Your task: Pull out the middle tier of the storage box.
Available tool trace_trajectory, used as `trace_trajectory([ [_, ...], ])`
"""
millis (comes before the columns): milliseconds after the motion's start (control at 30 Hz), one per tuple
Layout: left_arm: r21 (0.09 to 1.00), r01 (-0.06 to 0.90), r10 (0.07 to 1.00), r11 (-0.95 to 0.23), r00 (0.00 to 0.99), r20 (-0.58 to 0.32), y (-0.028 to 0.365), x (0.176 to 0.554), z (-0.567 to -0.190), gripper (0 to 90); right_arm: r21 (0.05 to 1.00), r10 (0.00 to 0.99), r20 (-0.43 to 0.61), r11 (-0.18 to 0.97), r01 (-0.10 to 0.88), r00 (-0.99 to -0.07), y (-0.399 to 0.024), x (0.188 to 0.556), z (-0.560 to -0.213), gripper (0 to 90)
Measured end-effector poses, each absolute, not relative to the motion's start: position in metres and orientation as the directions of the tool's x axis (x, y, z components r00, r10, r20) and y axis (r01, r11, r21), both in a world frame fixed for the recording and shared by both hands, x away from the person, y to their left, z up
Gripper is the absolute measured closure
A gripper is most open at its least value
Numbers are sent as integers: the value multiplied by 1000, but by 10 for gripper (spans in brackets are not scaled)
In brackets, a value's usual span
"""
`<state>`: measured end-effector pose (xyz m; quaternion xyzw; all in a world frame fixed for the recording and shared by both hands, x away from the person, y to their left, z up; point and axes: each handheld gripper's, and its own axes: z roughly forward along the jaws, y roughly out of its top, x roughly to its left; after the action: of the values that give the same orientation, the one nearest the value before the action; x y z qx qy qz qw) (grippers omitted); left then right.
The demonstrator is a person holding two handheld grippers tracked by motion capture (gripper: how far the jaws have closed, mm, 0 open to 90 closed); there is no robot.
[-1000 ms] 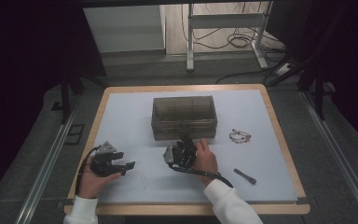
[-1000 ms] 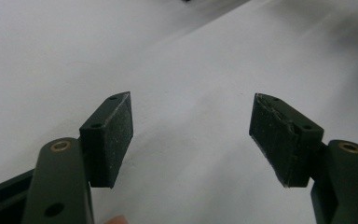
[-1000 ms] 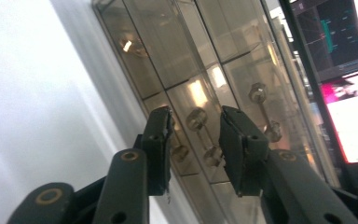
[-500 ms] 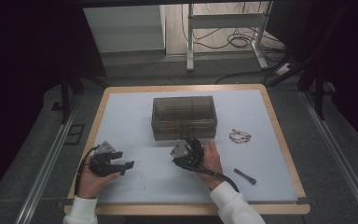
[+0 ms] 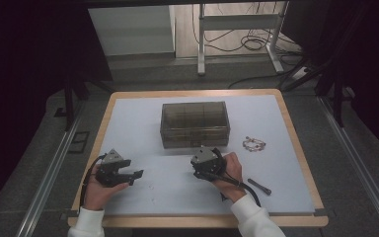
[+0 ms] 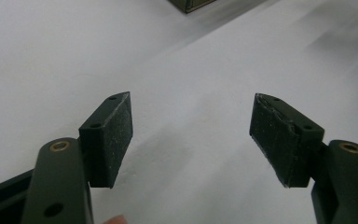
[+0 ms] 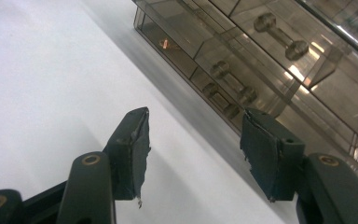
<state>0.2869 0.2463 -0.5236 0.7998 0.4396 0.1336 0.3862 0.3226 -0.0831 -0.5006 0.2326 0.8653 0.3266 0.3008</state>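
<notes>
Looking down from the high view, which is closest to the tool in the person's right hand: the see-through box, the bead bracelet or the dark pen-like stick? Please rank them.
From the right tool:
1. Clear box, just beyond it, toward the table's far side.
2. Dark stick, to its right, near the person's wrist.
3. Bead bracelet, farther right, beside the box.
The last two are nearly too close to call.

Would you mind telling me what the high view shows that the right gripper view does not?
High view alone: the bracelet right of the smoky clear box, a dark pen-like stick near the right hand, and the left gripper, open. Right gripper view alone: dumbbell-shaped handles on the box's drawers. Both: the box, the white mat and the right gripper, its jaws just opened, empty.
</notes>
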Motion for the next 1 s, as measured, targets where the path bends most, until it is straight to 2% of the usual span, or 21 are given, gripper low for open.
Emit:
trace_trajectory([
  [567, 741, 591, 804, -318, 582, -120, 244, 286, -523, 298, 757, 628, -235, 597, 265, -742, -110, 317, -494, 412],
  [1000, 745, 583, 802, -322, 587, -113, 242, 286, -523, 298, 772, 639, -217, 575, 271, -738, -122, 313, -491, 412],
])
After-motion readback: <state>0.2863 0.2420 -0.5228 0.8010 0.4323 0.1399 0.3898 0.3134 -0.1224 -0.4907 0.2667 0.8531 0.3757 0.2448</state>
